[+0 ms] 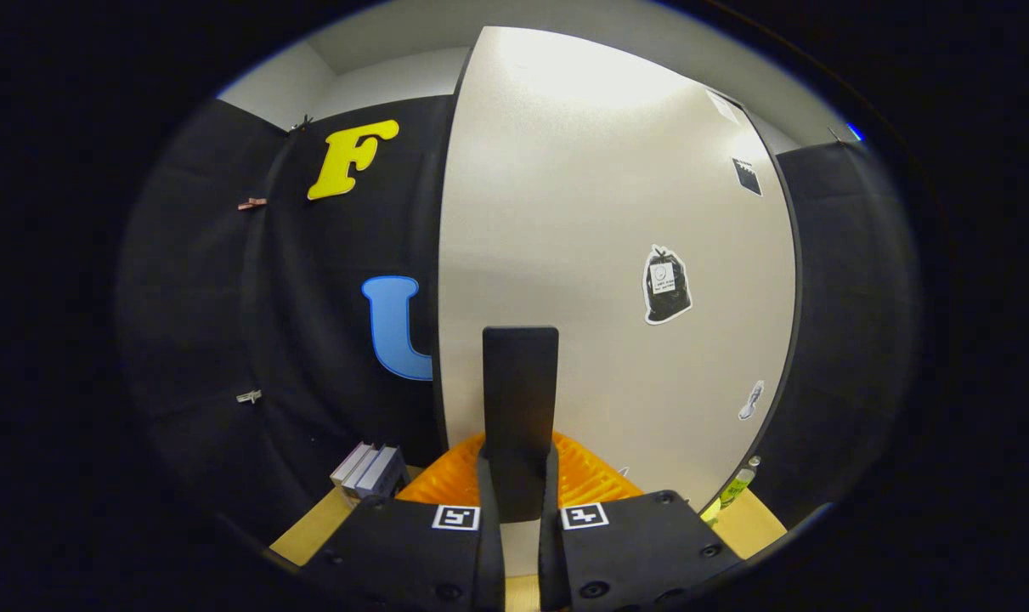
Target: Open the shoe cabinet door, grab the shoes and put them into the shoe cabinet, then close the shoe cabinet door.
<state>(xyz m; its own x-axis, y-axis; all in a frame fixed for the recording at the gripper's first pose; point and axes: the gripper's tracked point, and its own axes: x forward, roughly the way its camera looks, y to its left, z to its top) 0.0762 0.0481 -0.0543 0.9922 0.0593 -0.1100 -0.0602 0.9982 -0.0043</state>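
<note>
A tall white shoe cabinet door point(616, 212) stands close in front of me. A black upright bar handle point(520, 391) sits low on it, near its left edge. My gripper point(520, 467) is shut on the lower part of this handle, one finger point(446, 484) pressing on each side. Whether the door is swung out or flush with the cabinet cannot be told from here.
The door carries a black bag sticker point(667, 285) and a small shoe sticker point(751, 399). Grey boxes point(368, 469) stand on the wooden floor point(310, 527) left of the door. A green bottle point(735, 486) stands at its lower right corner. Black cloth walls flank both sides.
</note>
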